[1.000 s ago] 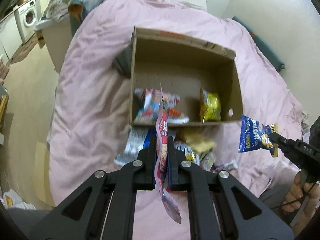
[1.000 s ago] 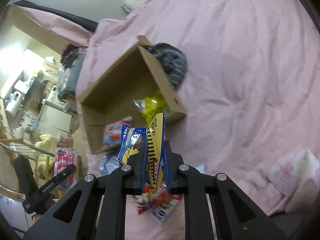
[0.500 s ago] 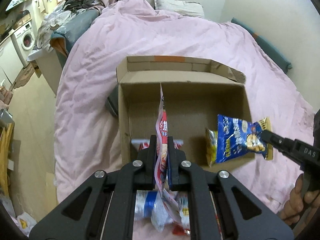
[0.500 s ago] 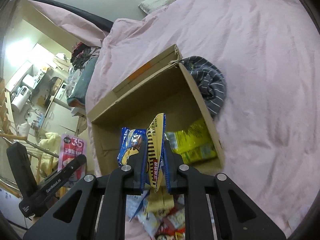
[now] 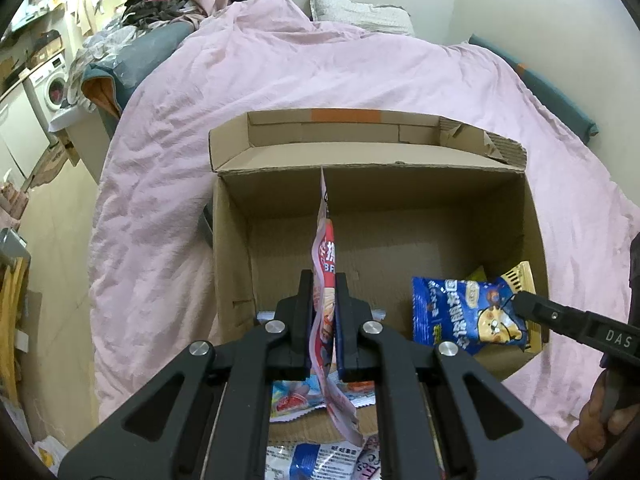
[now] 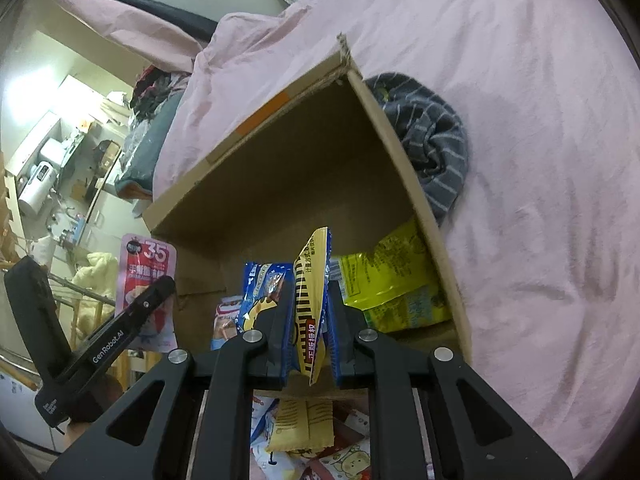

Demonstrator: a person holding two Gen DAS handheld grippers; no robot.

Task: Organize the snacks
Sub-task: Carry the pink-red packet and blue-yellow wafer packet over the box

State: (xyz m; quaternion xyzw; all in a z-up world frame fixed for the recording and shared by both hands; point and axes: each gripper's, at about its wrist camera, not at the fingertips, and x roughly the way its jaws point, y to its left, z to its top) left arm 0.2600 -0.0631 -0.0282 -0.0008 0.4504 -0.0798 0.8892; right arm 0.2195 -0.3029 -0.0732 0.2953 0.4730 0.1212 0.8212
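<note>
Left gripper [image 5: 323, 320] was clamped tight on a flat pink-and-red foil snack pouch [image 5: 325, 264], held edge-up over the open brown cardboard box [image 5: 372, 196] on the pink duvet [image 5: 280, 72]. Right gripper [image 6: 308, 332] was pinched shut on a blue-and-yellow crinkled snack bag [image 6: 312, 280], over the box's near right corner above a yellow-green packet [image 6: 392, 280]. Best practice, I judged: lower both well inside the walls before opening, releasing onto bare floor. Compared with a second earlier, both packets had travelled from outside the box front to above its interior; loose snacks [image 5: 312, 452] remained outside.
</note>
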